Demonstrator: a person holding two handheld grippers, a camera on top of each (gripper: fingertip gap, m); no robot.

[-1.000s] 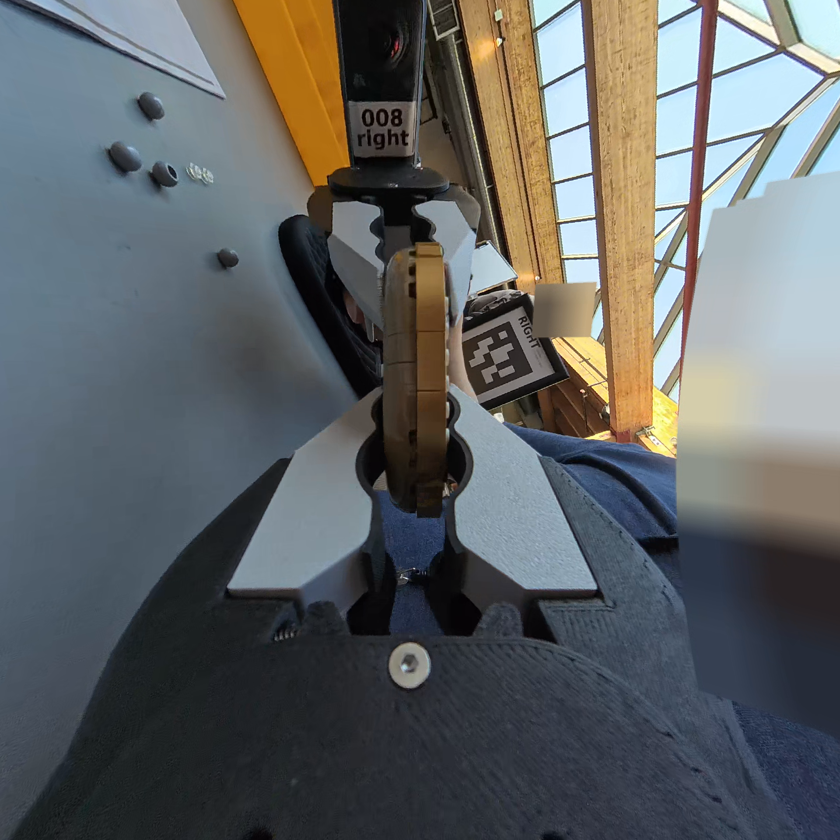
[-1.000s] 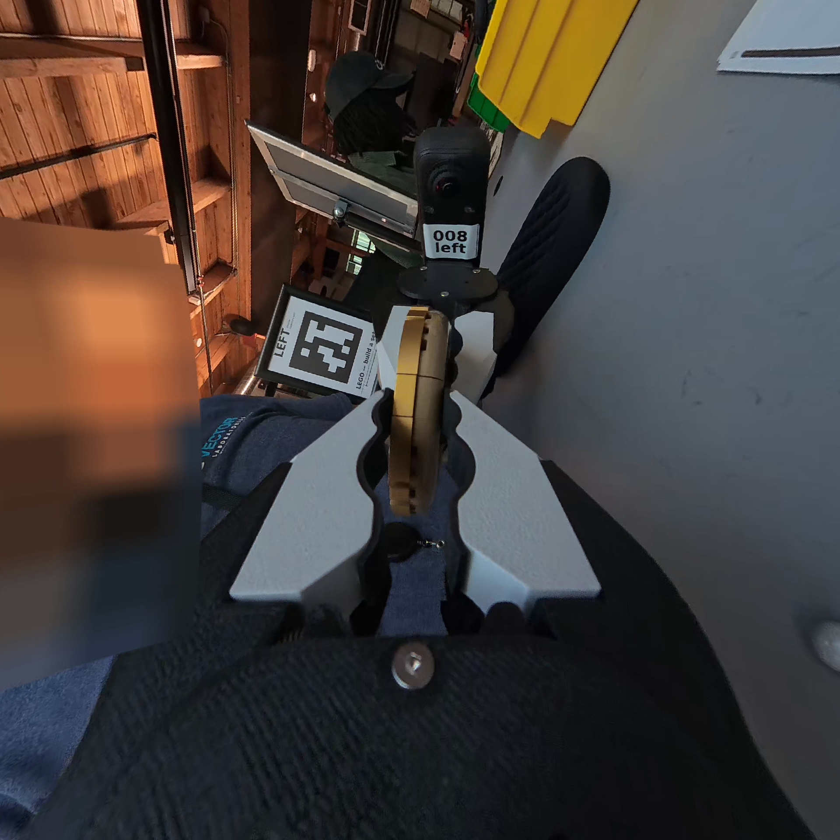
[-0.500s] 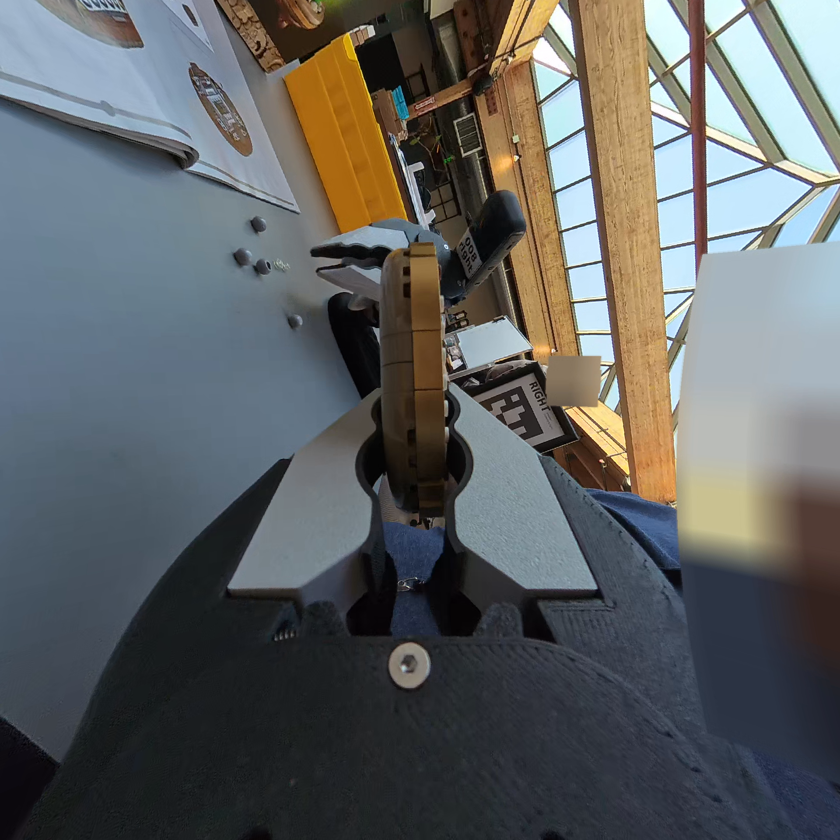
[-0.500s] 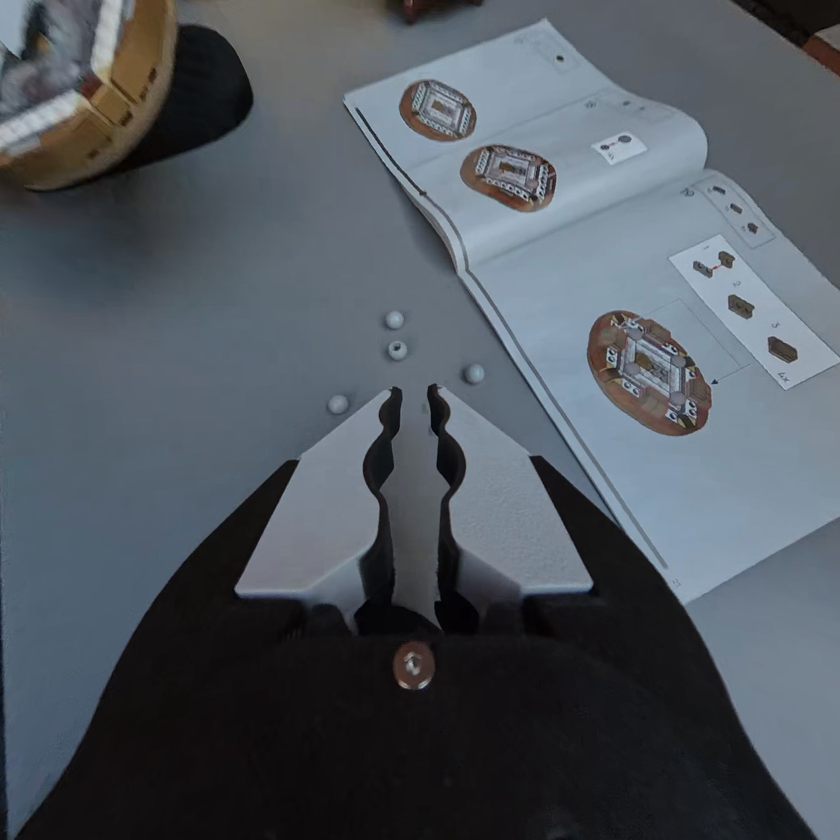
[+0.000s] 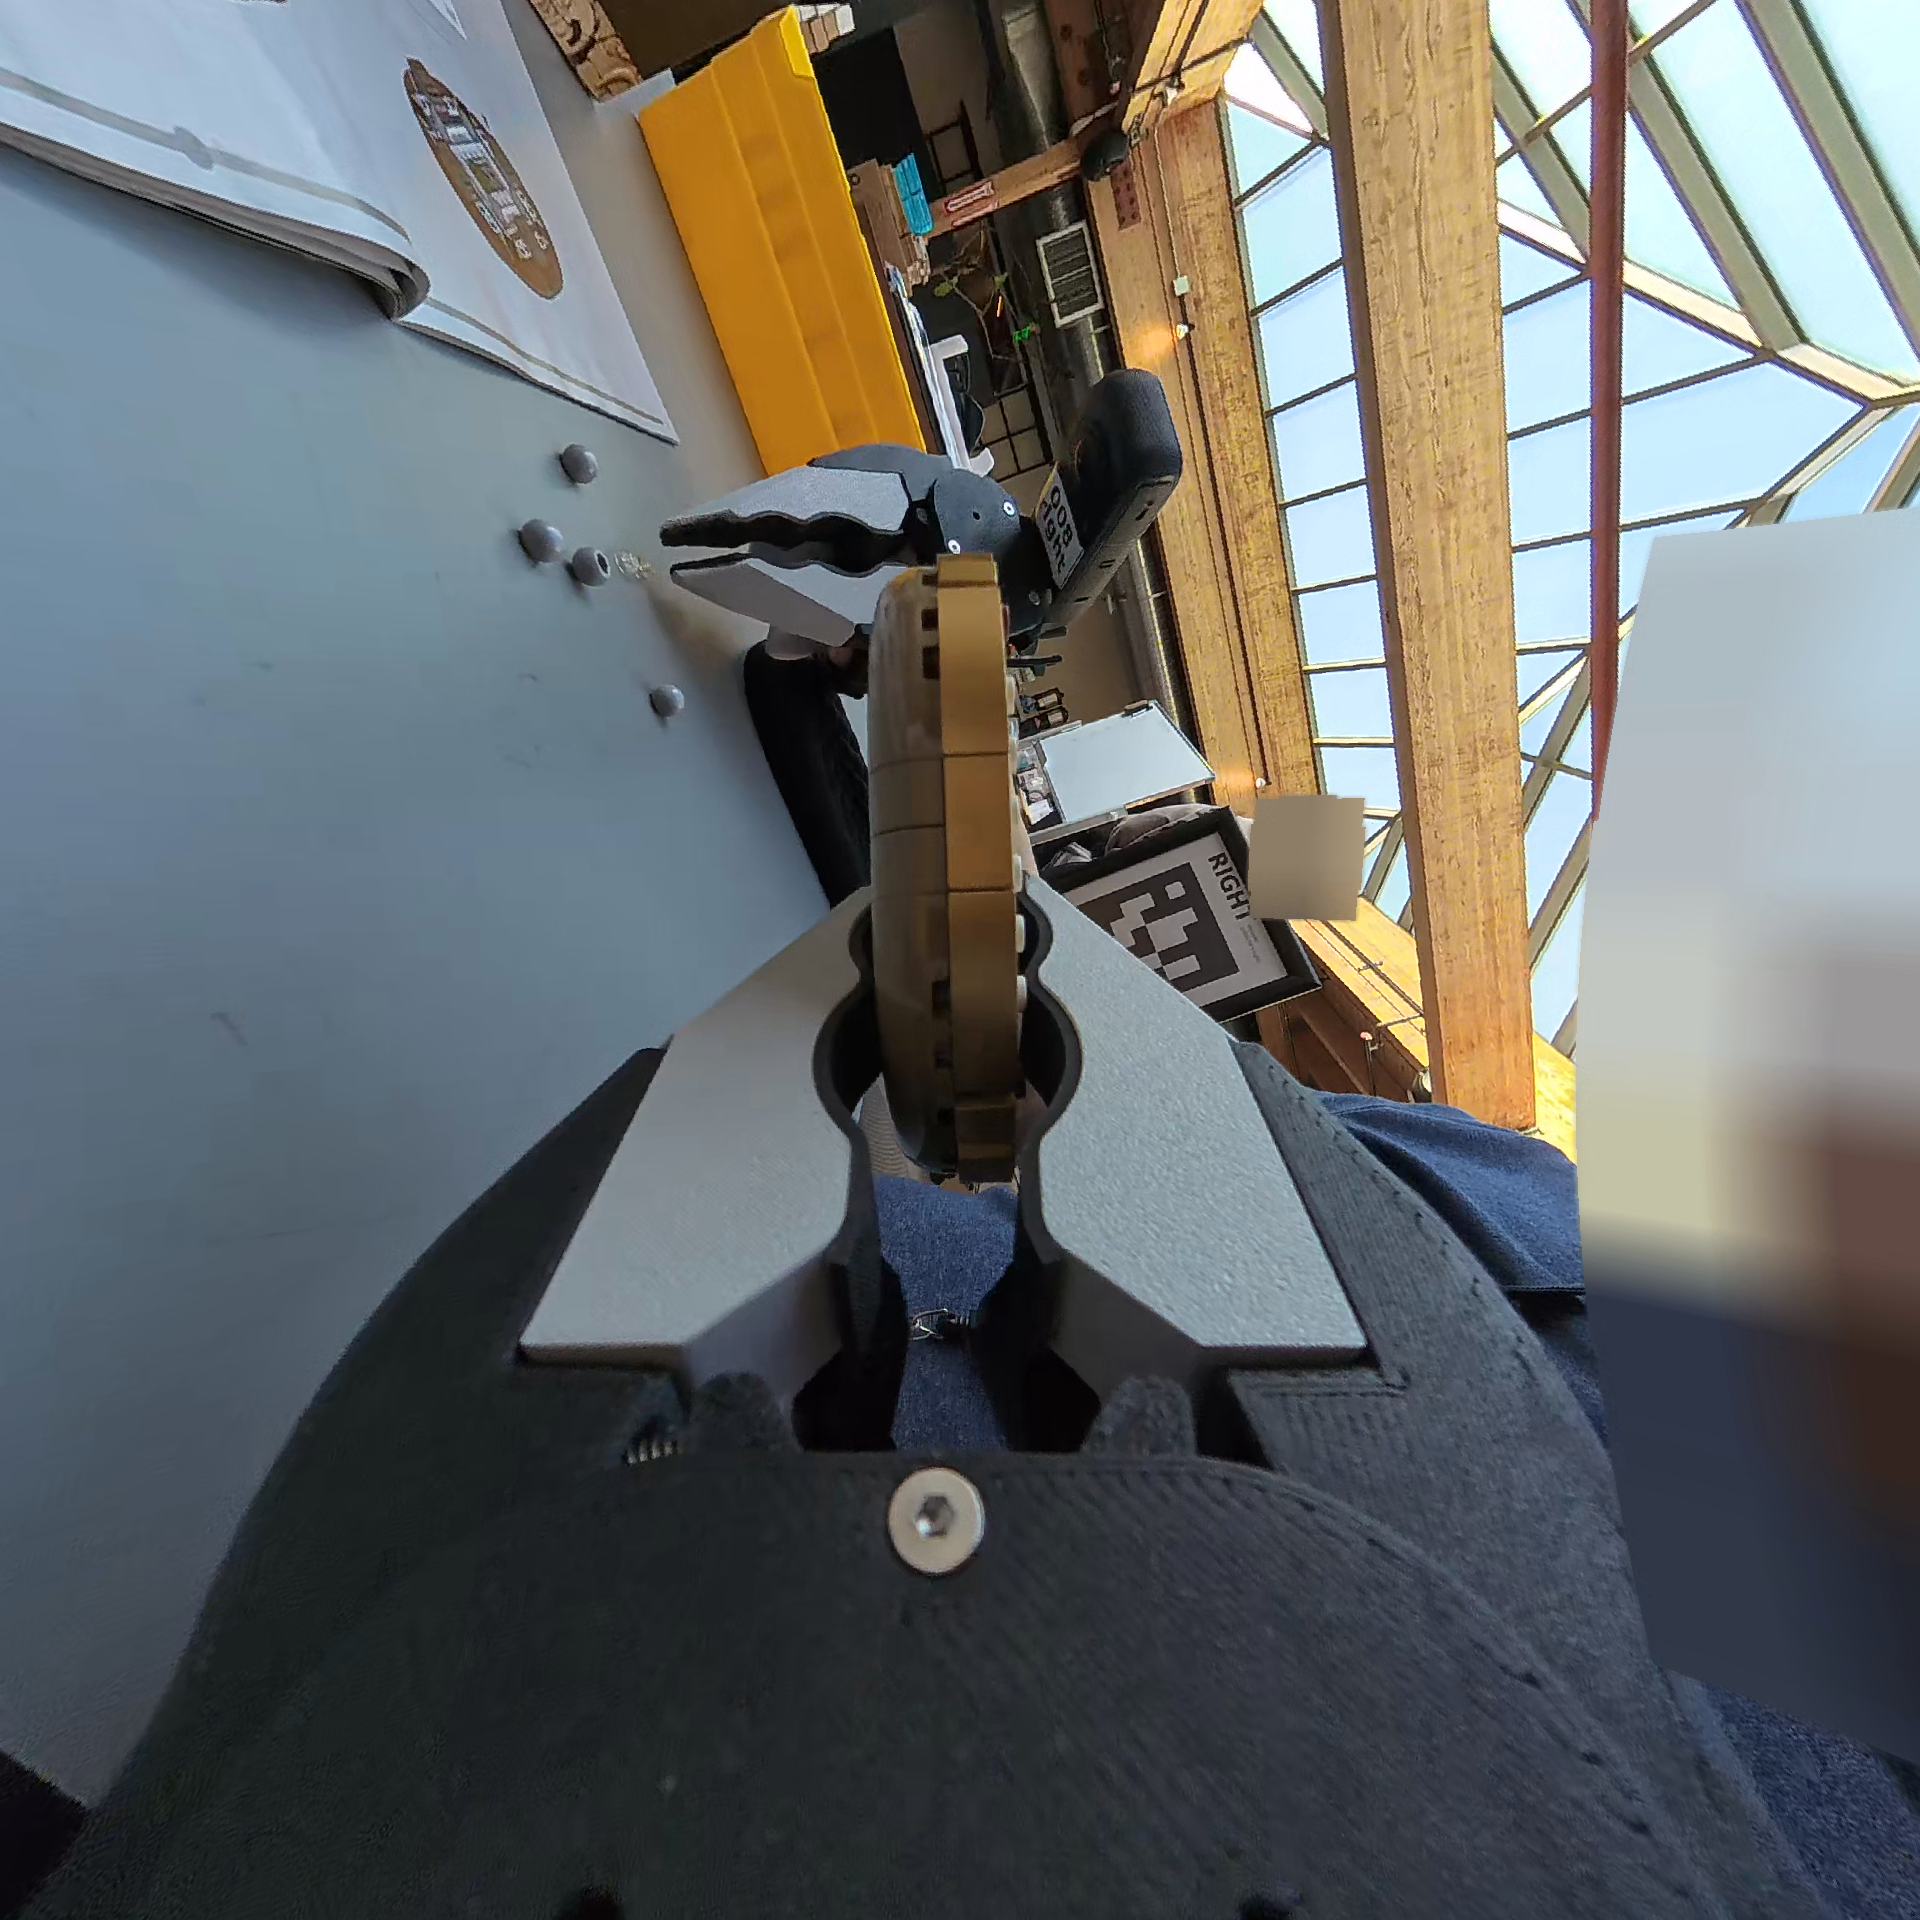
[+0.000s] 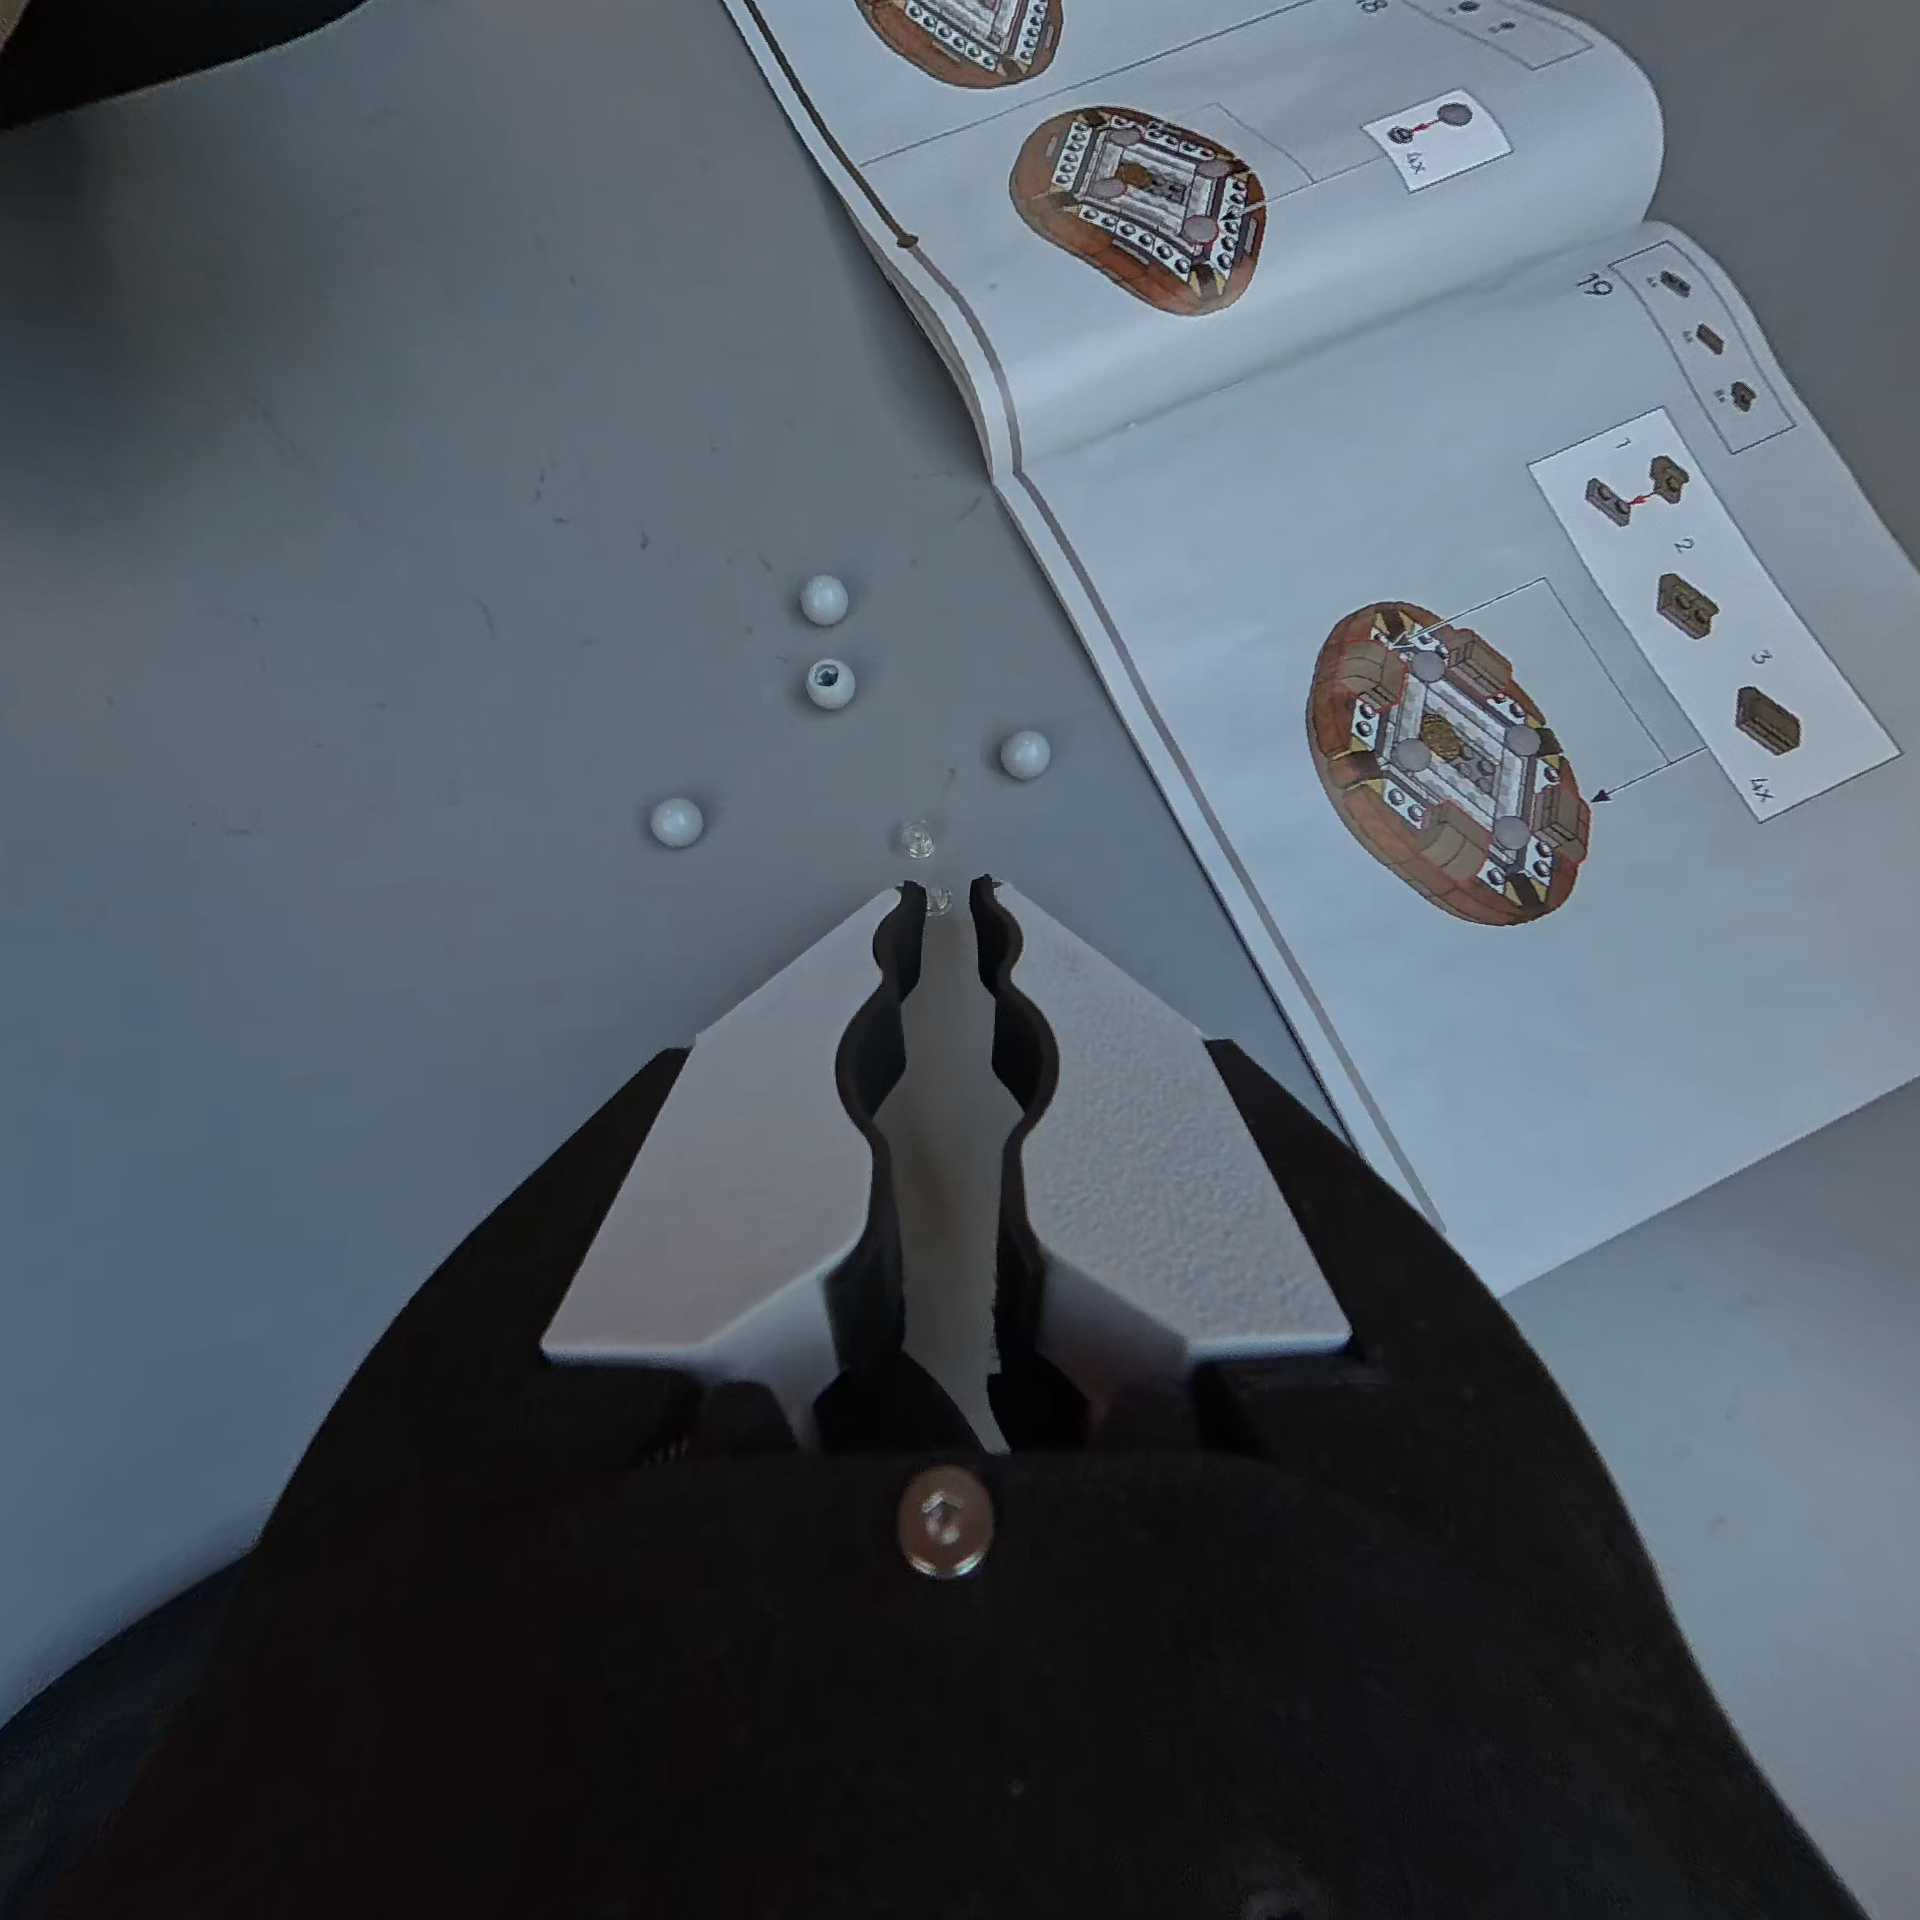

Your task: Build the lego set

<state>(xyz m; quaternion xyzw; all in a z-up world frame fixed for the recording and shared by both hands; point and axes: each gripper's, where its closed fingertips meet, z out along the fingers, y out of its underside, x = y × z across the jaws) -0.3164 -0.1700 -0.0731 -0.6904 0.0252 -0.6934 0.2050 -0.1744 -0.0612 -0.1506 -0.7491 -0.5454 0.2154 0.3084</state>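
Standing on edge between the fingers of the left hand-held gripper, the round tan and gold lego build is clamped at its lower rim, its disc raised clear of the grey surface. Beyond its top edge in the left wrist view, the right hand-held gripper points down at the surface with its fingers a little apart and nothing gripped.

In the right wrist view that right hand-held gripper has its tips just above the surface, and a small clear stud lies in the narrow gap between them; whether the tips touch it cannot be told. A second clear stud lies just beyond the tips. Four pale grey balls lie loose farther out: two close together, one nearer the booklet and one apart on the other side.

An open instruction booklet lies flat on the surface beside the balls, its nearest page edge close to the right hand-held gripper's finger. A yellow bin stands at the surface's far edge.
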